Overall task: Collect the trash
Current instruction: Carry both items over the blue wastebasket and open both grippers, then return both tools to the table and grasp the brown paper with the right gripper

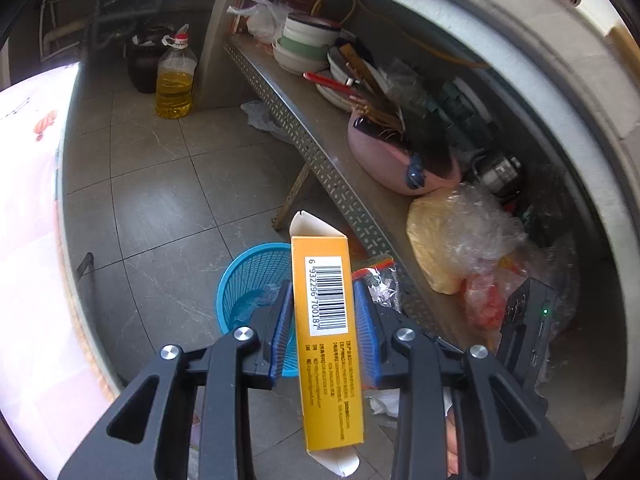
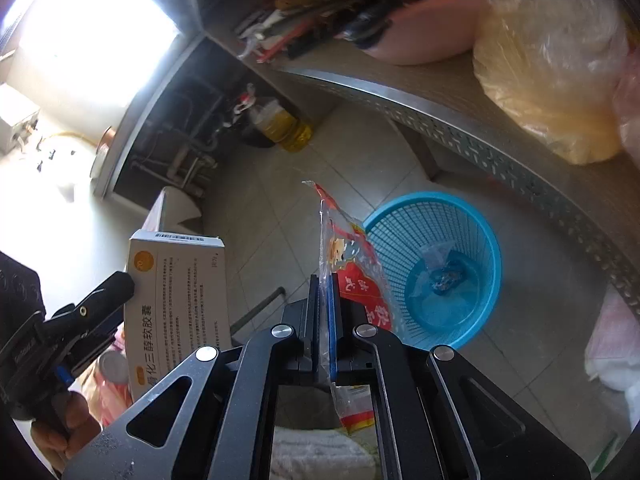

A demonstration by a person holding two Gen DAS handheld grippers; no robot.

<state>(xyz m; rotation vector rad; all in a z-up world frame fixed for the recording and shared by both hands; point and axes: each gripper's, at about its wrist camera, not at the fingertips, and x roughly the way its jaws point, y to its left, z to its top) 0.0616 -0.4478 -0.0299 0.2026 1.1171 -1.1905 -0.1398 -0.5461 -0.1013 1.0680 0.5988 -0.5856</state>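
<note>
My left gripper [image 1: 322, 284] is shut on an orange carton [image 1: 326, 320] with a barcode, held upright between the blue pads with its end flaps open. Below it on the tiled floor stands a blue mesh basket [image 1: 240, 280]. In the right wrist view my right gripper [image 2: 325, 280] is shut on a clear and red plastic wrapper [image 2: 352, 264], which sticks up past the fingertips beside the basket [image 2: 404, 228]. A small crumpled clear wrapper [image 2: 444, 276] lies in the basket's bottom. The carton [image 2: 176, 300] shows at the left, with a hand under it.
A shelf with a perforated metal edge [image 1: 320, 152] runs just behind the basket and carries stacked bowls [image 1: 304, 44], a pink bowl [image 1: 392, 160] and a yellow bagged bundle [image 1: 440, 240]. An oil bottle [image 1: 174, 84] and a dark pot stand on the floor further off.
</note>
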